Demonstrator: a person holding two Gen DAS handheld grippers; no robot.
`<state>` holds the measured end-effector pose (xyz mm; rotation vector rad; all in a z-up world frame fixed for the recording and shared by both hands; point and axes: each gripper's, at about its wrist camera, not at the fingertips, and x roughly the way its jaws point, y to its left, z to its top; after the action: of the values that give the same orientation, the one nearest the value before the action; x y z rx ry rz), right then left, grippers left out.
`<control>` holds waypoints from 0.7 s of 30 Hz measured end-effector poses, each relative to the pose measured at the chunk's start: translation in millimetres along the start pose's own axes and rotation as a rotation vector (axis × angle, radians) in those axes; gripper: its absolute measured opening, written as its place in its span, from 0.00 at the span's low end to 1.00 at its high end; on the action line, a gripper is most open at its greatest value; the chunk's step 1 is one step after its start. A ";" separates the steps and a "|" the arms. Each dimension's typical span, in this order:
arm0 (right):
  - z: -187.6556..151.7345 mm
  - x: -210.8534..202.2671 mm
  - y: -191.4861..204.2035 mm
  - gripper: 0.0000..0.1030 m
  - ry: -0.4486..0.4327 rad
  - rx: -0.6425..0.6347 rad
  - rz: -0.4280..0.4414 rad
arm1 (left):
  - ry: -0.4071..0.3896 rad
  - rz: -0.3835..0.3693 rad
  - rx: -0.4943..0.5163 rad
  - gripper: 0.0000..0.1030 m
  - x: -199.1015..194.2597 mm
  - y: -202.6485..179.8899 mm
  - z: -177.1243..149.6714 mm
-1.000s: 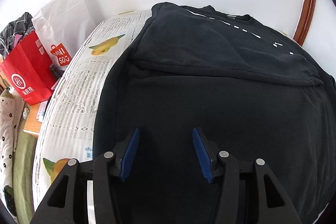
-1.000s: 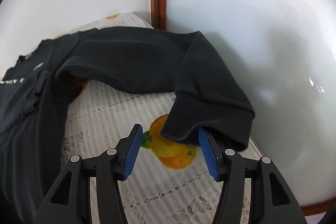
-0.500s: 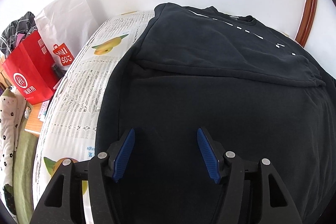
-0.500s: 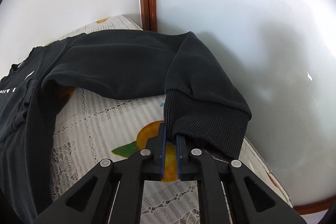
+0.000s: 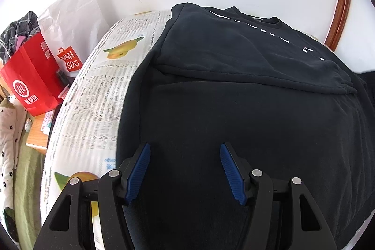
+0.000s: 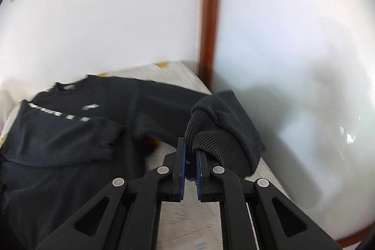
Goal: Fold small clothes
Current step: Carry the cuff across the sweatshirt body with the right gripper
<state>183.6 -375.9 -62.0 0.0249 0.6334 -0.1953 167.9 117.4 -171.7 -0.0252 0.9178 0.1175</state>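
Note:
A black sweatshirt [image 5: 234, 104] with white chest lettering lies flat on the table; its left sleeve is folded across the chest. My left gripper [image 5: 185, 151] is open and empty, hovering over the lower body of the sweatshirt. In the right wrist view my right gripper [image 6: 190, 147] is shut on the ribbed cuff [image 6: 211, 142] of the right sleeve and holds it lifted above the table. The sleeve trails back to the sweatshirt body [image 6: 70, 132].
A white lace tablecloth with fruit prints [image 5: 93, 95] covers the table. A red paper bag [image 5: 28, 86] and a white Miniso bag [image 5: 70, 22] stand at the left beside the table. White walls and a brown wooden strip [image 6: 209, 15] stand close behind and to the right.
My right gripper closed on the sleeve cuff and lifted it up and to the left, off the tablecloth. My left gripper stayed open and shifted slightly over the sweatshirt.

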 end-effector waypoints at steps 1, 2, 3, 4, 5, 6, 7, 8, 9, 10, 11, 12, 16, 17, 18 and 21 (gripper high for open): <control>7.6 -4.7 16.9 0.07 -0.013 -0.017 0.026 | -0.006 0.004 0.011 0.58 -2.4 1.5 -1.5; 13.2 -9.1 33.2 0.07 -0.022 -0.028 0.055 | -0.011 0.018 0.022 0.58 -4.6 3.6 -3.1; 18.6 -12.6 49.9 0.07 -0.028 -0.037 0.089 | -0.013 0.033 0.030 0.58 -6.0 5.5 -4.1; 25.5 -16.4 72.6 0.07 -0.031 -0.045 0.140 | -0.016 0.044 0.036 0.58 -7.0 7.8 -5.0; 29.9 -18.2 89.0 0.07 -0.032 -0.052 0.177 | -0.018 0.047 0.037 0.58 -7.4 10.8 -5.8; 34.0 -19.2 106.4 0.07 -0.032 -0.060 0.212 | -0.017 0.041 0.033 0.58 -7.5 13.8 -6.4; 38.0 -19.7 130.7 0.07 -0.031 -0.075 0.254 | -0.013 0.031 0.025 0.58 -6.7 16.5 -7.1; 37.5 -22.6 151.1 0.07 -0.029 -0.089 0.282 | -0.009 0.019 0.017 0.58 -5.3 18.9 -7.7; 39.1 -21.5 169.1 0.07 -0.024 -0.102 0.312 | -0.006 0.013 0.012 0.58 -4.3 20.3 -8.3; 38.5 -20.3 189.7 0.07 -0.015 -0.114 0.347 | -0.006 0.007 0.011 0.58 -3.3 21.3 -8.7; 37.7 -17.2 210.8 0.07 -0.005 -0.126 0.382 | -0.006 0.004 0.010 0.58 -2.8 21.4 -9.0; 36.2 -16.1 229.2 0.07 0.004 -0.138 0.410 | -0.007 0.002 0.009 0.58 -2.7 21.6 -9.2; 27.9 5.2 299.5 0.07 0.055 -0.187 0.519 | -0.008 -0.007 0.000 0.58 -2.6 22.1 -10.7; 25.9 9.4 316.1 0.07 0.067 -0.195 0.543 | -0.011 -0.006 0.004 0.58 -2.3 21.4 -11.2; 24.5 14.2 329.4 0.07 0.078 -0.200 0.564 | -0.013 -0.006 0.007 0.59 -2.3 21.1 -11.7; 21.8 31.8 367.2 0.07 0.103 -0.206 0.628 | -0.018 -0.006 0.011 0.60 -2.7 20.6 -13.3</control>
<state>290.8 -22.9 -76.6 0.0342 0.7171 0.4811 153.5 136.6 -177.1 -0.0164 0.9000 0.1064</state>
